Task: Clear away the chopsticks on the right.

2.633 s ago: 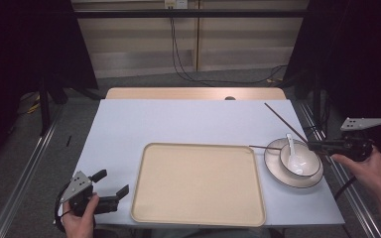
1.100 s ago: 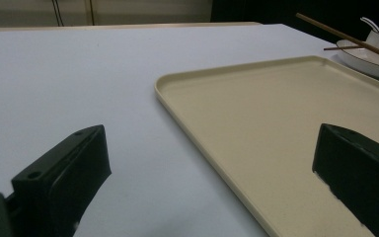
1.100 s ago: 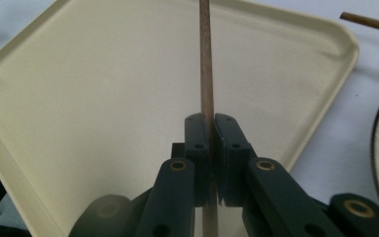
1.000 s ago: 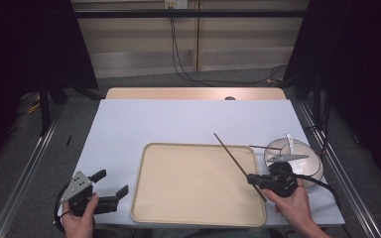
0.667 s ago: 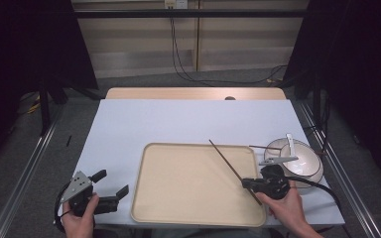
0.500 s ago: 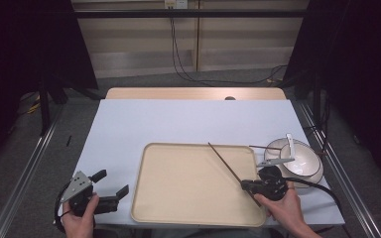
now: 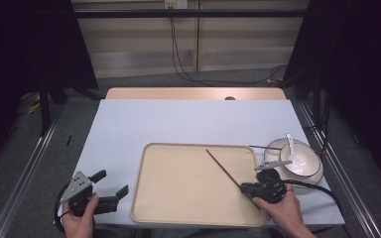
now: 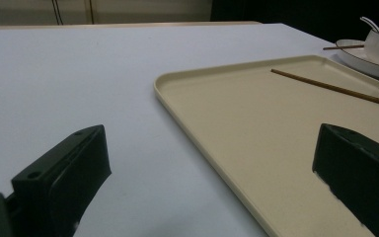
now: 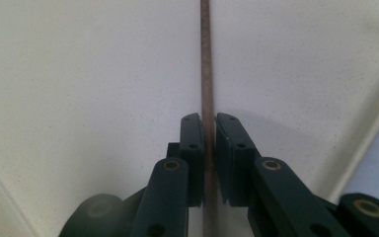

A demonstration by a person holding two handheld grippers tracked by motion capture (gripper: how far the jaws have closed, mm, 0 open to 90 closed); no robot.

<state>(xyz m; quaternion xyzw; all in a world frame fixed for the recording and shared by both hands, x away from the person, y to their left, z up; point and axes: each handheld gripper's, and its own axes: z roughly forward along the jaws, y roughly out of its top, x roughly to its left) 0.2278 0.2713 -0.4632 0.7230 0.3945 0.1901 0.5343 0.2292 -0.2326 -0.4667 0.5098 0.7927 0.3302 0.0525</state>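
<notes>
A thin, dark brown wooden chopstick (image 7: 224, 168) is lying slantwise over the right half of a shallow, cream-coloured rectangular plastic tray (image 7: 178, 183), its far tip pointing toward the tray's middle and its near end running between the jaws of the right gripper (image 7: 248, 188). In the right gripper view the chopstick (image 9: 207, 84) is sitting in the narrow slot between the two black jaws, which have just been opening a little; a hairline gap is showing on each side, so whether the pads are still pressing on it cannot be told. The right gripper (image 9: 207, 158) is hovering low above the tray (image 9: 79, 74), near its right rim.

A second brown chopstick (image 7: 264, 147) is resting just beyond the tray's right edge, beside a white bowl (image 7: 302, 159) standing on a white plate (image 7: 311, 179), with a white spoon (image 7: 290, 142) in the bowl.

The left gripper (image 7: 113, 189) is waiting near the table's front left corner, off the tray, its jaws standing wide apart with nothing between them, over the pale blue tabletop (image 7: 188, 121).
</notes>
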